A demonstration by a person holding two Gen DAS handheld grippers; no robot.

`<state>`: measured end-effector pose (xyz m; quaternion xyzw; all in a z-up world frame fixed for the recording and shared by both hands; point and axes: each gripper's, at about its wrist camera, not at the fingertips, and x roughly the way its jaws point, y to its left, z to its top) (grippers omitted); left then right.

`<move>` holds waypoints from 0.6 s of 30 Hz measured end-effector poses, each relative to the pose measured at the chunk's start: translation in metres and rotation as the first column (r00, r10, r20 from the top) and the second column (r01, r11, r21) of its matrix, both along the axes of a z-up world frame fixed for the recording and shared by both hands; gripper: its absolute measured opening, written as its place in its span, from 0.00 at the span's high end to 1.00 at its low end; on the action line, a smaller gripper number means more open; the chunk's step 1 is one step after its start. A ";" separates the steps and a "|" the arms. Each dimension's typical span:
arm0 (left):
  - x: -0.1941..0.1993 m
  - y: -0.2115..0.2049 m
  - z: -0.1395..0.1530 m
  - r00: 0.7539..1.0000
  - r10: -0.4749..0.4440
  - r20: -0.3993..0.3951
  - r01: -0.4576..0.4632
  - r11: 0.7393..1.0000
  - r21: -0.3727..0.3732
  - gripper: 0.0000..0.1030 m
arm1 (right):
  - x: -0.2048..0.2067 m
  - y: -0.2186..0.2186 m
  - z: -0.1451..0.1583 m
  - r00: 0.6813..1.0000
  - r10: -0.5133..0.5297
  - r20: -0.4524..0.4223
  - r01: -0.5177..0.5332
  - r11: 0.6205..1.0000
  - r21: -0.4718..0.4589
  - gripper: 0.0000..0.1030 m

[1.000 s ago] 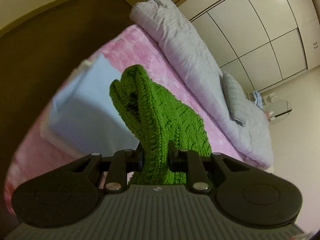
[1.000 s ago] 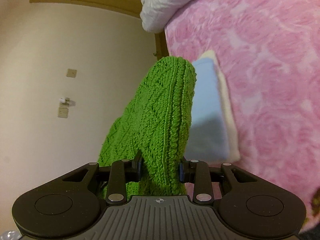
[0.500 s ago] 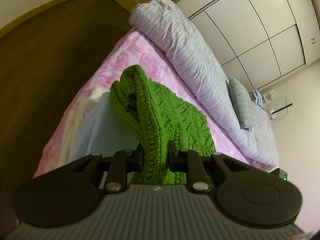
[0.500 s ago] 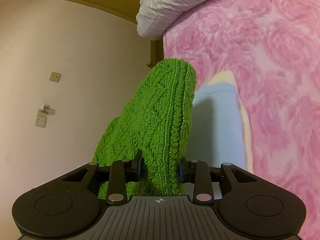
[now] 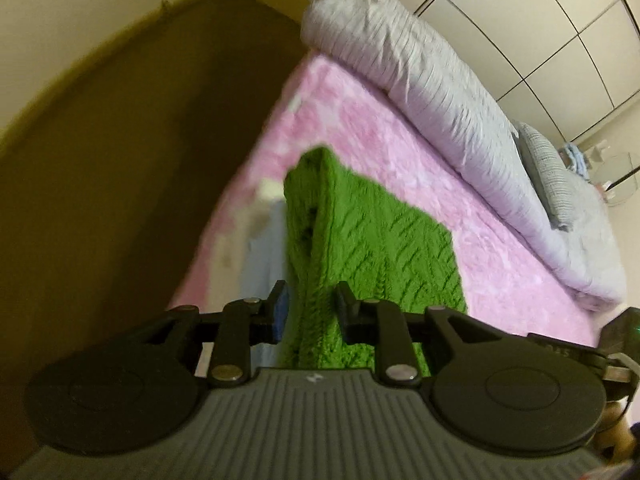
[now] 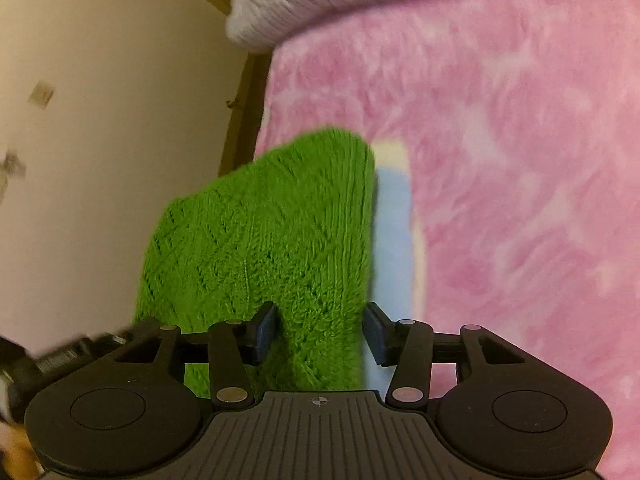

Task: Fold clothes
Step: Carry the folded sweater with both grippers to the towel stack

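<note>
Opened both left tongs (image 5: 310, 306) and right tongs (image 6: 320, 332) wider, released green sweater (image 5: 372, 240) center-frame onto bed (image 5: 360, 128); fold probably done.

A sweater (image 5: 360, 240) lies over folded clothes (image 6: 394, 240) near the bed's (image 5: 400, 152) edge.

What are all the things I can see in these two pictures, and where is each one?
green knitted garment: one, green, between the fingers of both grippers, over the bed's near corner
folded blue cloth: one, pale blue, on the blanket behind the garment
cream cloth: one, cream, its edge showing under the blue one
blanket: one, pink, covering the bed
duvet: one, grey-white, rolled along the bed's far side
pillow: one, grey striped, on the duvet
wardrobe doors: several, cream, behind the bed
left gripper: one, black, fingers slightly apart around the garment
right gripper: one, black, fingers parted around the garment
</note>
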<state>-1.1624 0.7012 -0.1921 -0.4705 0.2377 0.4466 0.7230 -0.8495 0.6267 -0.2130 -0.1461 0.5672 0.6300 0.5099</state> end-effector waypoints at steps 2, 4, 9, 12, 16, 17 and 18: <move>0.008 -0.009 0.020 0.997 -0.066 -0.032 0.068 0.997 0.041 0.84 | 0.000 -0.009 0.020 0.997 0.018 0.072 -0.023 0.998 0.065 0.54; 0.024 -0.019 0.029 0.985 -0.163 -0.063 0.167 0.983 0.070 0.85 | -0.005 -0.021 0.035 0.994 0.059 0.097 -0.071 0.989 0.131 0.54; 0.058 -0.046 0.001 0.923 -0.324 -0.205 0.333 0.943 0.010 0.89 | -0.051 -0.044 0.038 0.944 0.261 0.203 -0.292 0.946 0.139 0.55; 0.058 -0.056 -0.024 0.907 -0.305 -0.290 0.314 0.949 -0.015 0.91 | -0.079 -0.059 0.013 0.908 0.320 0.270 -0.352 0.933 0.078 0.55; 0.053 -0.062 -0.032 0.914 -0.278 -0.296 0.293 0.956 0.004 0.89 | -0.105 -0.071 -0.013 0.840 0.392 0.374 -0.442 0.895 0.055 0.55; 0.052 -0.064 -0.034 0.915 -0.272 -0.297 0.287 0.958 0.009 0.89 | -0.109 -0.072 -0.016 0.829 0.404 0.388 -0.457 0.888 0.052 0.55; 0.051 -0.065 -0.036 0.917 -0.265 -0.299 0.282 0.959 0.014 0.88 | -0.112 -0.072 -0.018 0.819 0.412 0.399 -0.469 0.882 0.051 0.55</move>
